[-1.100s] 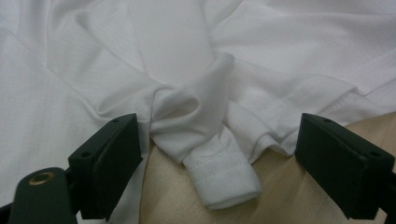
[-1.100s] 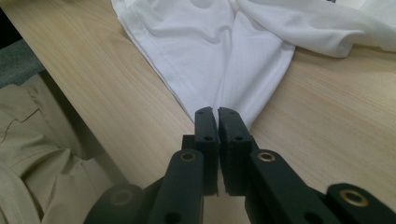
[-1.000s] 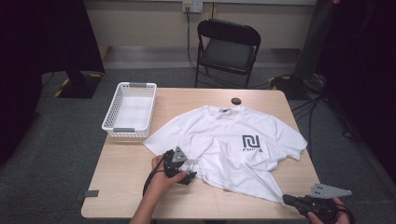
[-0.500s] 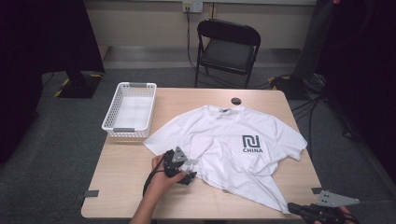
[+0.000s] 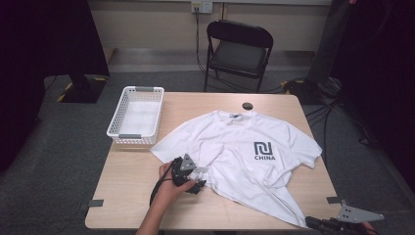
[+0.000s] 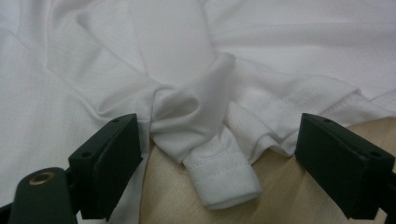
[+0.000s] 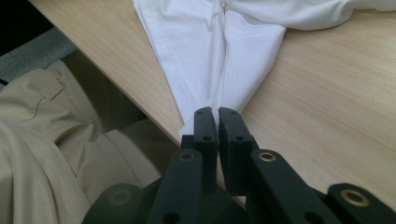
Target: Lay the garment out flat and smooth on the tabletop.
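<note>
A white T-shirt (image 5: 244, 156) with a dark "CHINA" print lies spread on the wooden table (image 5: 137, 196). My left gripper (image 5: 195, 178) rests at the shirt's left side. Its jaws (image 6: 215, 126) stand open around a bunched sleeve cuff (image 6: 224, 177) without touching it. My right gripper (image 5: 311, 223) is at the table's front right edge. It (image 7: 215, 112) is shut on the shirt's (image 7: 219, 46) bottom corner, which is drawn out to a point. Its jaws have just been opening slightly, and a thin slit shows between them.
A white mesh basket (image 5: 144, 89) stands at the table's left rear. A small black disc (image 5: 247, 105) lies near the far edge behind the collar. A black folding chair (image 5: 240, 54) stands beyond the table. The person's beige trousers (image 7: 46, 140) sit below the front edge.
My right gripper has shifted a little toward the table's front edge, and the shirt's corner came with it. The left gripper has stayed put.
</note>
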A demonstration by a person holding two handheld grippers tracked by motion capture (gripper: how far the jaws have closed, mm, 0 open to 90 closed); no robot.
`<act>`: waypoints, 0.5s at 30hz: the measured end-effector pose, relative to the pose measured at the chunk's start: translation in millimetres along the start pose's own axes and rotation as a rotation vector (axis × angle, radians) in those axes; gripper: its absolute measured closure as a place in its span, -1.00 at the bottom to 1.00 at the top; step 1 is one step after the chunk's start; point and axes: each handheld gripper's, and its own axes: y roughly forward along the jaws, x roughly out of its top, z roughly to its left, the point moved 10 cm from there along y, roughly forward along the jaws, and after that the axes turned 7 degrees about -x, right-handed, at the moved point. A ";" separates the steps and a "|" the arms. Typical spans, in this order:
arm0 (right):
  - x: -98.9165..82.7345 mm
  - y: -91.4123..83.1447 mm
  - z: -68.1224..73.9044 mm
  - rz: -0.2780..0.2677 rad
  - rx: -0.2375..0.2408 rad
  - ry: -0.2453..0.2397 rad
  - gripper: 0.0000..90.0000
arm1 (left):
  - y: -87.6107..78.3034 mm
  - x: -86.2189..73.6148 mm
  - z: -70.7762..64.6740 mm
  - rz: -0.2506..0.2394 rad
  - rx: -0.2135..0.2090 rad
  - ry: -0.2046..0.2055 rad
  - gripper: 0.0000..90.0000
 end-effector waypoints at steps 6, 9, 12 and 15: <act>10.2 3.7 -2.6 -0.010 -0.010 -0.003 0.64 | 0.0 0.0 0.0 0.000 0.000 0.000 -0.69; 24.1 11.9 -3.9 -0.019 -0.037 -0.028 0.44 | 0.0 0.0 0.0 0.000 0.000 0.000 -0.69; 37.4 26.6 -7.3 -0.014 -0.051 -0.045 0.39 | 0.0 0.0 0.0 0.000 0.000 0.000 -0.69; 45.9 46.5 -15.2 0.005 -0.089 -0.056 0.36 | 0.0 0.0 0.0 0.000 0.000 0.000 -0.69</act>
